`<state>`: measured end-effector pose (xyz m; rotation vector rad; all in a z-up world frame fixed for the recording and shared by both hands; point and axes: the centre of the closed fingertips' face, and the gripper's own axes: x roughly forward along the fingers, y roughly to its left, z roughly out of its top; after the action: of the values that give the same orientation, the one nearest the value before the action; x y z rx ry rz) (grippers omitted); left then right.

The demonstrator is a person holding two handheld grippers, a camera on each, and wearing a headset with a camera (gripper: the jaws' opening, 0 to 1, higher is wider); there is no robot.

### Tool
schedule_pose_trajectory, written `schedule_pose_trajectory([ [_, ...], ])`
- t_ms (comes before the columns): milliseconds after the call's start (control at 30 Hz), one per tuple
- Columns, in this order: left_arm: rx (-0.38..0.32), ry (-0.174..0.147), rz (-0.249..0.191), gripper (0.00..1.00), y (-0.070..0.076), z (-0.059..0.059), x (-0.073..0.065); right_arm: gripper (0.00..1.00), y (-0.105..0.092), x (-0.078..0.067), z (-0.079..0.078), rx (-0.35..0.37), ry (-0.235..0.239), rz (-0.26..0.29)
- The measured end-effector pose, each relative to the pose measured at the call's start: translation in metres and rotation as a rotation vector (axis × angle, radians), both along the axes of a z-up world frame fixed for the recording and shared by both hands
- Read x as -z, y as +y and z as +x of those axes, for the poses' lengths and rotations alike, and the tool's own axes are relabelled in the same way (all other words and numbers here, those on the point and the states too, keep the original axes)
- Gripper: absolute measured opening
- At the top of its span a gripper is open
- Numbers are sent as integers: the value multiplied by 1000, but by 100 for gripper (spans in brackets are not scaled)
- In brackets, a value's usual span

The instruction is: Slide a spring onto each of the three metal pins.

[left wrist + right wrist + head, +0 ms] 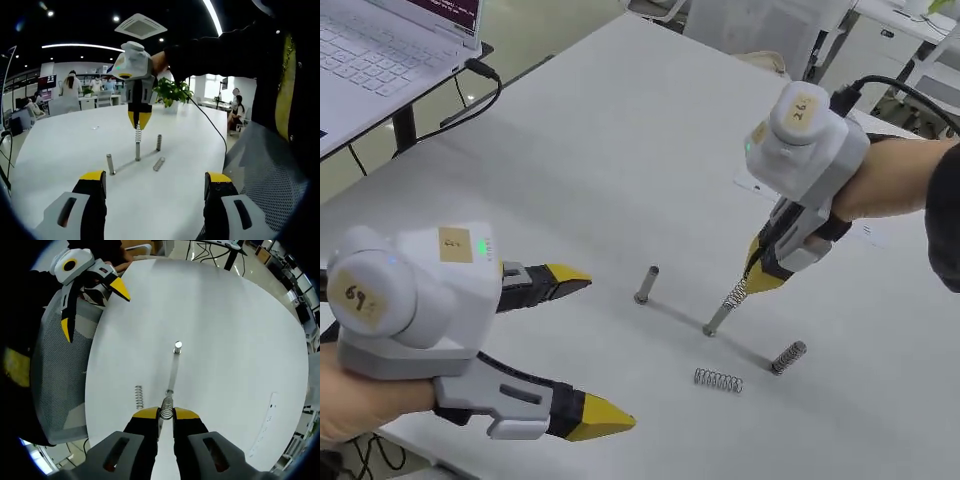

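Right gripper view is showing you the right tongs (166, 416) clamping on a spring (166, 409), with the middle pin (717, 320) standing directly under their tips. The spring's lower end is just meeting the pin's top.

What are you worrying about from here?

You seem to be holding the spring at a slight slant. Its bottom coil may be catching on the pin's rim, and pressing down then would be buckling the spring or tipping the pin. I cannot tell whether the pins are fixed to the surface (620, 150).

Is anything crowding me?

A loose spring (718, 380) is lying near the right tongs, on your side of them. A pin that seems to be wearing a spring (788, 357) is standing just beyond it. A careless swing could be knocking either one. The bare pin (647, 284) is waiting between your two tongs.

And my left?

Your left tongs (605, 352) are hanging spread apart, gripping nothing, close over the near edge of the surface. Wide open surface is lying beyond the right tongs.
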<state>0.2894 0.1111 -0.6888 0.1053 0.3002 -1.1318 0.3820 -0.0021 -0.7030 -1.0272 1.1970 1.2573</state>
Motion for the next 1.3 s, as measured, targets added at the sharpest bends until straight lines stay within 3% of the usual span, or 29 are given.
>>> schedule_pose_trajectory([
  [1300,1,17,-3,73,4,0,7,7,3,36,1,-3,26,-23],
])
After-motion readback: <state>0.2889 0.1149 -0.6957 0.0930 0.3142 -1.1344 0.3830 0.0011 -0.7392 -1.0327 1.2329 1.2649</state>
